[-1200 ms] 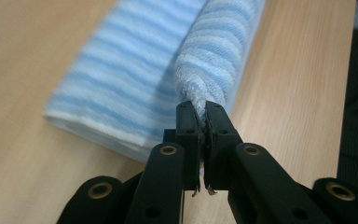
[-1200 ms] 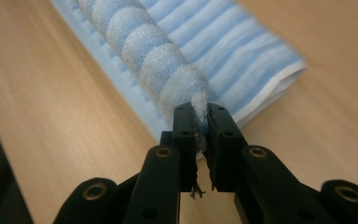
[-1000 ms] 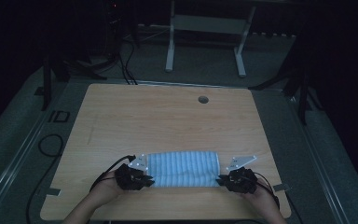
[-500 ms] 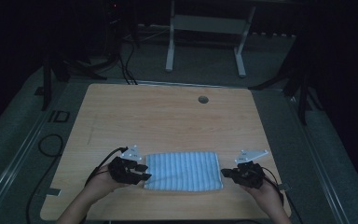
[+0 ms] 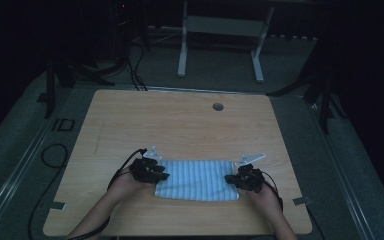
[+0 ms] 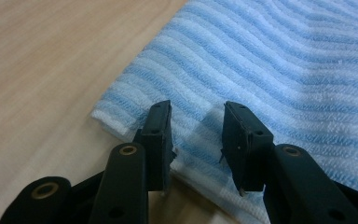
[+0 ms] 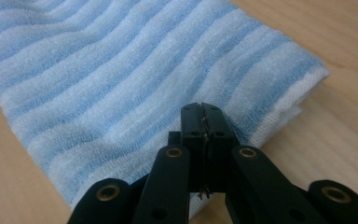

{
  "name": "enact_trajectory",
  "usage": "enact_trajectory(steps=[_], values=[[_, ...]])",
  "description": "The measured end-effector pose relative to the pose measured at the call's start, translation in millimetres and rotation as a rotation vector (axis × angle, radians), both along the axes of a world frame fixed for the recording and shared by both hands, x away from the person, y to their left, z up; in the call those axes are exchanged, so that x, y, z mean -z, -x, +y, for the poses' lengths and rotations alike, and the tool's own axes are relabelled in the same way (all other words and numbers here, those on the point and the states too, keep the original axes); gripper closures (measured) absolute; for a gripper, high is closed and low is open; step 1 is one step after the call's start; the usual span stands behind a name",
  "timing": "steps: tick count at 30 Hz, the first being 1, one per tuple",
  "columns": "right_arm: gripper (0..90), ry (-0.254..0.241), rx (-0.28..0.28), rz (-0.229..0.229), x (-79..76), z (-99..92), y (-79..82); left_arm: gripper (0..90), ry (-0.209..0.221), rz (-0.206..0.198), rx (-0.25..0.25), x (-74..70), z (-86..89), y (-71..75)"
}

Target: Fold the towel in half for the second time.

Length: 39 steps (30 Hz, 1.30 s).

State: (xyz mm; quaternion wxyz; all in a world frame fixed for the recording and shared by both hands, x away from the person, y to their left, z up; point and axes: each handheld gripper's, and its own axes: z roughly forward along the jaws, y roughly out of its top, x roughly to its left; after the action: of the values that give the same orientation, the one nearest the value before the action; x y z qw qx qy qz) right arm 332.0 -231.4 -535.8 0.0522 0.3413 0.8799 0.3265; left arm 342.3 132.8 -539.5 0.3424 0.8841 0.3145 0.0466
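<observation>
Two grippers work the folded blue-and-white striped terry towel [image 5: 196, 180]: the left gripper [image 6: 196, 133], jaws just parted, straddles its near-left edge unclamped, while the right gripper [image 7: 201, 122], jaws clenched together above its right end, should reopen before regripping.

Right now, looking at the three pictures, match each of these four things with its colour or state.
Things:
1. left gripper
2. right gripper
3. folded striped terry towel
4. round grommet hole in the wooden table

States:
A. jaws pressed together over the towel's edge
B. far side of the table, uncovered
C. blue and white, lying flat
D. jaws apart over the towel's corner

Pairs: 1-D, 2-A, 3-C, 4-B
</observation>
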Motion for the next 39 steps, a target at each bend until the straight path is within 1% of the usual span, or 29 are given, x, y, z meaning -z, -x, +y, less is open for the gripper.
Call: enact_trajectory(steps=[1,2,4,5,7,10,11,12,13,14,15,16,17,18,20,21,22,23,25,26,27,28,30,32,33,34,35,37,39], values=[[88.7,0.001,0.000,-0.001,0.0,0.3,-2.9,62.9,-0.007,-0.006,-0.004,0.2,-0.7,-3.1],[88.7,0.008,0.005,-0.012,-0.2,1.0,-5.8,62.9,-0.009,-0.003,-0.004,0.6,-1.0,-6.1],[88.8,0.017,0.012,-0.006,-0.7,2.9,-13.5,62.9,-0.025,-0.010,-0.016,0.0,-2.8,-13.1],[88.8,0.024,0.018,-0.014,-0.9,4.1,-16.8,62.9,-0.029,-0.008,-0.022,-0.4,-3.6,-15.5],[89.0,0.033,0.022,-0.028,-0.4,5.4,-22.1,62.8,-0.041,-0.017,-0.027,-0.7,-3.9,-19.1],[88.8,0.008,0.041,-0.021,0.8,3.7,-26.8,61.7,-0.028,-0.015,-0.032,0.1,-2.0,-21.7],[88.4,-0.004,0.044,-0.013,0.6,2.7,-27.8,60.9,-0.019,-0.007,-0.039,-0.5,-1.2,-21.9],[85.2,-0.021,0.047,-0.004,-1.0,1.8,-27.8,58.2,-0.006,-0.005,-0.037,-1.2,-0.3,-21.5],[79.1,-0.042,0.041,-0.006,-4.6,1.0,-26.4,53.4,0.004,-0.009,-0.038,-3.0,0.4,-19.6],[71.7,-0.067,0.034,-0.022,-9.4,0.1,-23.9,46.2,0.021,-0.021,-0.037,-4.7,1.4,-17.5],[64.2,-0.082,0.035,-0.041,-13.2,-0.5,-21.8,39.3,0.048,-0.031,-0.041,-7.8,3.0,-13.9],[56.9,-0.107,0.037,-0.061,-19.3,-2.1,-19.2,36.6,0.059,-0.034,-0.046,-9.7,3.8,-12.0],[50.5,-0.127,0.034,-0.067,-22.1,-3.1,-18.5,32.4,0.085,-0.044,-0.032,-11.8,5.1,-8.1],[44.1,-0.152,0.036,-0.079,-26.0,-4.1,-17.4,23.7,0.101,-0.047,-0.017,-13.0,5.4,-5.5],[36.3,-0.176,0.041,-0.093,-29.2,-4.8,-16.9,17.9,0.111,-0.045,-0.022,-14.1,4.8,-1.8],[31.6,-0.191,0.052,-0.104,-29.4,-5.3,-16.8,14.9,0.111,-0.050,-0.019,-14.0,4.4,0.3],[25.3,-0.196,0.055,-0.110,-28.5,-5.5,-16.9,14.9,0.114,-0.061,-0.018,-13.7,3.9,3.0],[21.1,-0.194,0.046,-0.111,-27.3,-5.4,-17.1,14.7,0.116,-0.071,-0.022,-13.3,3.5,5.9],[19.4,-0.188,0.060,-0.136,-24.2,-4.6,-16.4,10.9,0.096,-0.074,-0.021,-12.0,3.0,11.1],[16.9,-0.178,0.060,-0.146,-22.5,-4.0,-15.6,10.5,0.086,-0.080,-0.019,-11.2,3.3,14.1],[14.2,-0.165,0.048,-0.158,-21.1,-3.7,-14.7,10.5,0.083,-0.087,-0.017,-10.1,4.4,16.9],[14.1,-0.159,0.042,-0.169,-20.2,-3.8,-13.7,10.5,0.087,-0.079,-0.017,-9.5,6.7,18.8],[13.9,-0.164,0.035,-0.166,-19.5,-5.4,-11.7,10.4,0.098,-0.079,-0.030,-8.3,13.1,21.9],[13.9,-0.165,0.040,-0.178,-19.0,-8.4,-9.0,10.4,0.079,-0.084,-0.050,-5.8,19.4,24.6],[13.9,-0.175,0.041,-0.179,-18.8,-10.7,-7.9,10.4,0.073,-0.083,-0.060,-3.9,21.5,25.4],[13.9,-0.175,0.041,-0.179,-18.8,-10.7,-7.9,10.4,0.073,-0.083,-0.060,-3.9,21.5,25.4],[13.9,-0.180,0.045,-0.171,-18.4,-12.8,-7.4,10.4,0.066,-0.067,-0.077,1.5,26.8,27.2],[13.9,-0.180,0.073,-0.169,-16.2,-21.6,-5.4,8.6,0.069,-0.069,-0.082,4.6,30.6,29.7],[14.0,-0.183,0.090,-0.172,-14.0,-27.5,-3.8,8.6,0.095,-0.074,-0.089,5.3,35.2,32.7]])
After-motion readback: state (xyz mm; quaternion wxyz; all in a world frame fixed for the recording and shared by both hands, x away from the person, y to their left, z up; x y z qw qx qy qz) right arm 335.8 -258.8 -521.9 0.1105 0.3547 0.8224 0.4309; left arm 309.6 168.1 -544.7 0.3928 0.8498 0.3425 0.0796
